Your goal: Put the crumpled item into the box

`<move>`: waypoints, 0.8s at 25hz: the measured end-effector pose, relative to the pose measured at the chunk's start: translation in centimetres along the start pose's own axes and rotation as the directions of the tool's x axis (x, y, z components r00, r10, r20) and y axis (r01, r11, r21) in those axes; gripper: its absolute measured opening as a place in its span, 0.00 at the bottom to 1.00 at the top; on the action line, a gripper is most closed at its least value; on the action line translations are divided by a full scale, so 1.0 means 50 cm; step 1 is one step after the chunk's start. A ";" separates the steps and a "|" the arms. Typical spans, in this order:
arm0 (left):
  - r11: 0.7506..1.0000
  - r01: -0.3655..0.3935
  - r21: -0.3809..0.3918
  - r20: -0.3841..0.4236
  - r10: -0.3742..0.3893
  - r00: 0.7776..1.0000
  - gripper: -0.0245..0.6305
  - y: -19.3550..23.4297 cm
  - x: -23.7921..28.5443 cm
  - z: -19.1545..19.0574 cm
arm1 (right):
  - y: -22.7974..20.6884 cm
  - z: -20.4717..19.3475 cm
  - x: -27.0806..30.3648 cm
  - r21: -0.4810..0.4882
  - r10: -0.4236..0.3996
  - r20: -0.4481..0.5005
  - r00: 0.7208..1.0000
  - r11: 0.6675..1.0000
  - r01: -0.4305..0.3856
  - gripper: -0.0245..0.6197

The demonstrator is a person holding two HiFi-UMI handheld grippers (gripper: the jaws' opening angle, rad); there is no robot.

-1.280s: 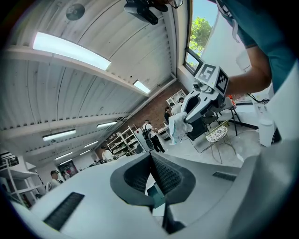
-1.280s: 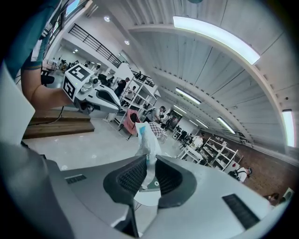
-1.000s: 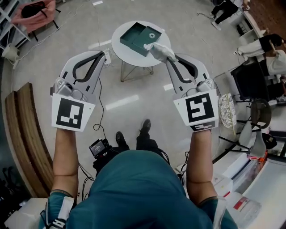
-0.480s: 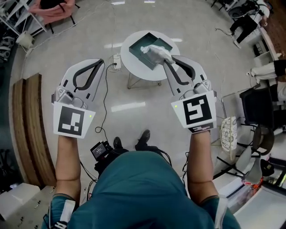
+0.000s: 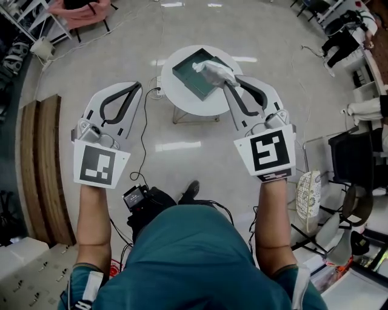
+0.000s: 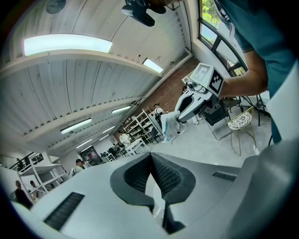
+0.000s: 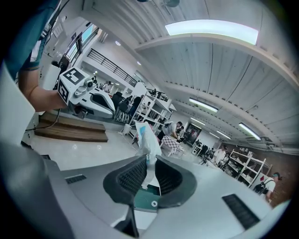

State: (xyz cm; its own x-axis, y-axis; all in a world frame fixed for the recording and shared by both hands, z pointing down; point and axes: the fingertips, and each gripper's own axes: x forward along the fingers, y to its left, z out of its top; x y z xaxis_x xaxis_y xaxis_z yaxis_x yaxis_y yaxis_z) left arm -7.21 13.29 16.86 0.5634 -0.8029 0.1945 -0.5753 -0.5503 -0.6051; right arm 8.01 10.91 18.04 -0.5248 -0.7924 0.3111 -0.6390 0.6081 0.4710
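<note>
White crumpled item [image 5: 212, 71] sits clamped in the right hand-held gripper [image 5: 227, 83], poised over the open green box [image 5: 189, 83] on the round desk [image 5: 182, 104], likely so that letting go drops it inside. The left hand-held gripper [image 5: 136, 88], jaws together and empty, hangs aside, not needed.

On my head feed a small round white counter [image 5: 182, 103] stands on thin legs on a glossy pale floor [image 5: 182, 145]. A power strip [image 5: 159, 91] lies just beside its left edge, and a black cable [image 5: 143, 142] trails from there toward a black device [image 5: 134, 197] on the floor, near a dark shoe [image 5: 191, 189]. A curved wooden platform [image 5: 43, 169] runs along the left. A white wire-mesh chair [image 5: 308, 192] sits at the right, and something pink [image 5: 79, 8] at the top left. Through the tongs' cameras I see long ceiling lights [image 7: 211, 28], open shelving [image 6: 140, 122], a few people far off, and a checked cloth [image 7: 171, 144] on a distant table.
</note>
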 end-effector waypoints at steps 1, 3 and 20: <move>1.000 0.000 0.001 -0.002 0.000 1.000 0.07 -0.005 0.007 0.005 | -0.008 -0.008 -0.004 0.001 -0.001 0.000 1.000 1.000 0.001 0.15; 1.000 0.006 0.000 -0.004 -0.006 1.000 0.07 -0.015 0.022 0.014 | -0.025 -0.023 -0.011 0.008 -0.009 -0.004 1.000 1.000 0.009 0.15; 0.978 0.208 0.033 0.170 -0.210 0.963 0.07 0.041 0.240 0.026 | -0.145 -0.084 0.026 0.066 -0.193 -0.175 0.965 0.976 0.207 0.15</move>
State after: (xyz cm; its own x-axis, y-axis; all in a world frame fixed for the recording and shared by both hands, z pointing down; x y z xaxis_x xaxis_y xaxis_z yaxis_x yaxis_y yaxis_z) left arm -0.85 2.81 16.95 0.7645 -0.6180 0.1830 -0.4259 -0.6975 -0.5762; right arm 14.33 5.26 18.48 -0.2849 -0.8906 0.3544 -0.7697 0.4330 0.4692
